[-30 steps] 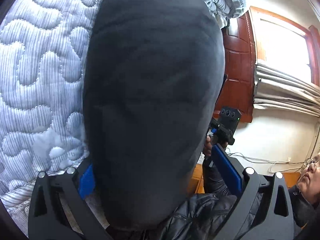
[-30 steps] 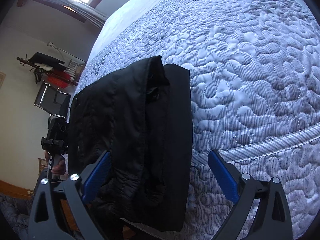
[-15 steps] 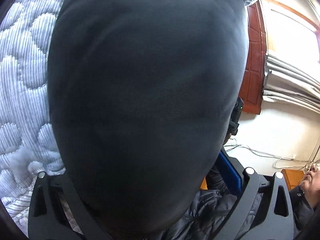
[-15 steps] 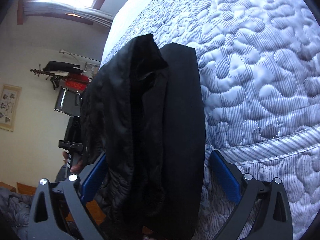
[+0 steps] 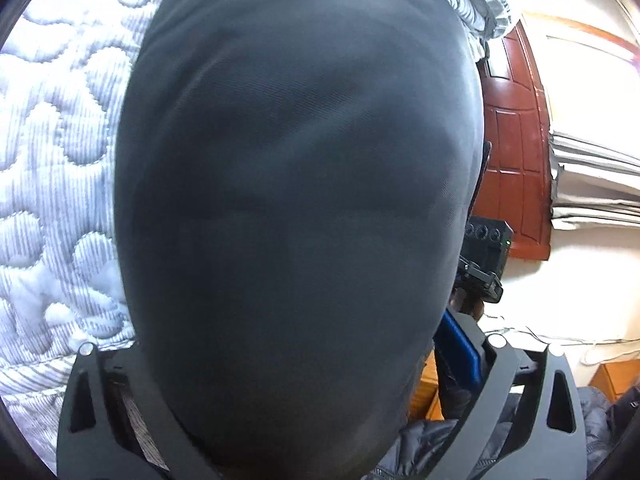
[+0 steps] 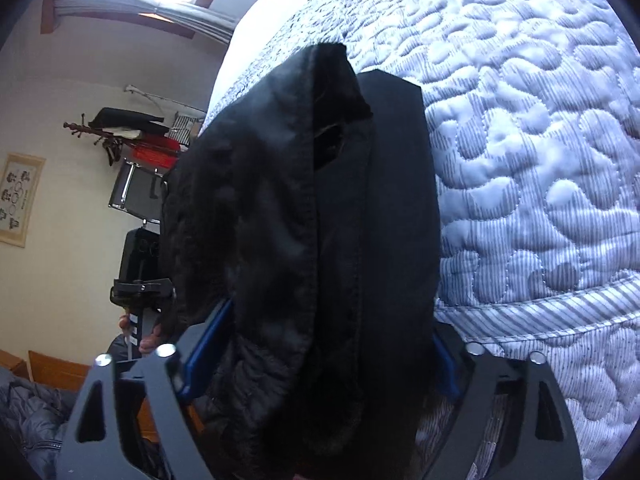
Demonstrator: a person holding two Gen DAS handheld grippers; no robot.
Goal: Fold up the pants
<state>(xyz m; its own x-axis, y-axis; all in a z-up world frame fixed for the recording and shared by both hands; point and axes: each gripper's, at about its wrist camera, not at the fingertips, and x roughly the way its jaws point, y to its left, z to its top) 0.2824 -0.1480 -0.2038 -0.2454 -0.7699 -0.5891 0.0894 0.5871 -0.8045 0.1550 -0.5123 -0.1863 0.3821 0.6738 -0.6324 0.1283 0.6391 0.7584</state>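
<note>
Folded black pants (image 6: 320, 240) lie at the edge of the quilted bed (image 6: 540, 160), with a fuzzy lining showing at the top fold. My right gripper (image 6: 332, 320) straddles their near end. Its jaws are closing, and its blue pads (image 6: 208, 348) meet the cloth on both sides. In the left wrist view the pants (image 5: 296, 200) fill most of the picture. My left gripper (image 5: 288, 328) stands wide around them, with one blue pad (image 5: 460, 344) showing and the other hidden under the cloth. Each view shows the other gripper in a hand beyond the pants.
The pale blue quilt (image 5: 52, 160) spreads past the pants. A red-brown door (image 5: 512, 160) and a pleated curtain (image 5: 592, 184) stand behind. A coat rack (image 6: 120, 132), a chair (image 6: 136, 192) and a framed picture (image 6: 20, 200) are against the wall. A padded dark jacket (image 6: 28, 412) is below.
Both cameras have come closer to the pants, which now fill more of each view. The right gripper's jaws have narrowed onto the cloth. The left fingers keep the same spread.
</note>
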